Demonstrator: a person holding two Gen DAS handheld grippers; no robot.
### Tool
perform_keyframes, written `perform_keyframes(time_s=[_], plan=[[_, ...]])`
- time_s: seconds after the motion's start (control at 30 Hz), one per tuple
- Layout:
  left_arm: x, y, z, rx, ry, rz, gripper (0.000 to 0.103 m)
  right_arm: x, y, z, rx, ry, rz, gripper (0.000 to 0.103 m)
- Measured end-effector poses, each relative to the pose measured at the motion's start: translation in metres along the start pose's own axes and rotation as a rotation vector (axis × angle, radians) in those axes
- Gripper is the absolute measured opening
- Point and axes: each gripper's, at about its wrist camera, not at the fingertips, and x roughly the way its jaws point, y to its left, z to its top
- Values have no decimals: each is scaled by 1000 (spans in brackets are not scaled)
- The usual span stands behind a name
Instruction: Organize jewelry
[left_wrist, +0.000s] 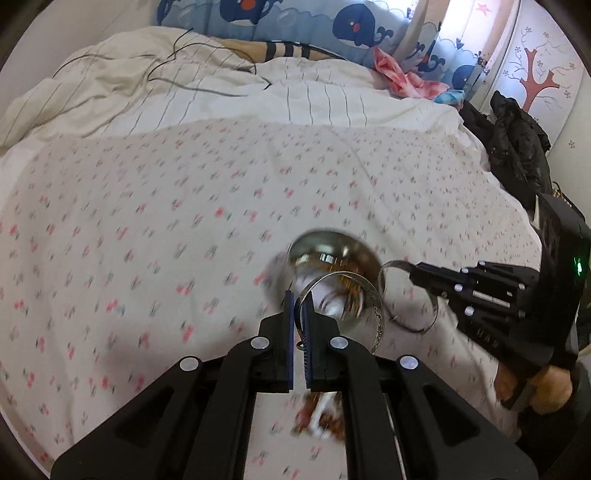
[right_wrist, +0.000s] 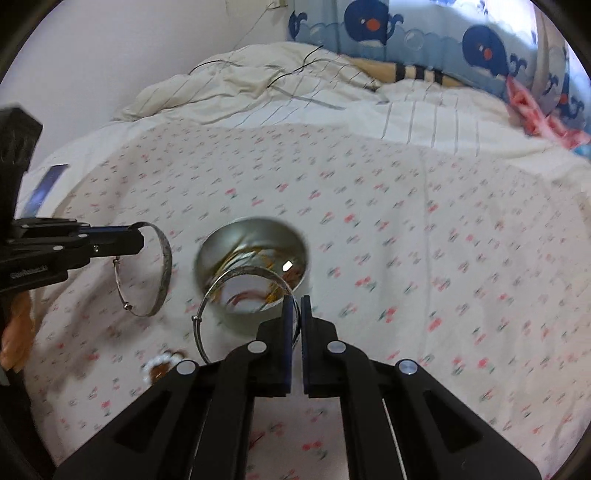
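A round metal tin (left_wrist: 332, 258) (right_wrist: 255, 266) stands on the floral bedsheet, with gold jewelry inside. My left gripper (left_wrist: 300, 306) is shut on a wide silver bangle (left_wrist: 376, 314) and holds it above the sheet just in front of the tin. It also shows in the right wrist view (right_wrist: 138, 236) with its bangle (right_wrist: 162, 273) left of the tin. My right gripper (right_wrist: 294, 310) is shut on a thinner silver bangle (right_wrist: 236, 277) over the tin's near rim. It shows in the left wrist view (left_wrist: 413, 271) with that bangle (left_wrist: 406, 325).
A white bead bracelet (right_wrist: 160, 363) with brown beads lies on the sheet near the front, blurred in the left wrist view (left_wrist: 321, 417). A rumpled striped duvet (left_wrist: 184, 92) lies behind. Black clothing (left_wrist: 517, 147) is heaped at the bed's right edge.
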Motion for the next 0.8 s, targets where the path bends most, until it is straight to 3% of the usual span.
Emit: perform_keyframes(time_s=[0.2, 0.43, 0.6, 0.63, 0.67, 0.73, 0.8], plan=[[34, -10, 25, 10, 24, 15, 4, 20, -4, 23, -46, -6, -73, 5], [70, -7, 26, 18, 104, 70, 4, 53, 13, 27, -92, 36, -70, 5], [67, -6, 25, 12, 110, 70, 8, 56, 16, 29, -93, 41, -55, 12], [65, -6, 25, 14, 107, 70, 11, 55, 15, 29, -93, 35, -67, 16], [61, -6, 24, 16, 97, 86, 23, 53, 15, 28, -90, 25, -74, 26], [53, -5, 23, 18, 63, 123, 50, 47, 8, 29, -59, 2, -83, 27], [42, 2, 21, 2, 32, 137, 53, 40, 1, 31, -28, -15, -89, 28]])
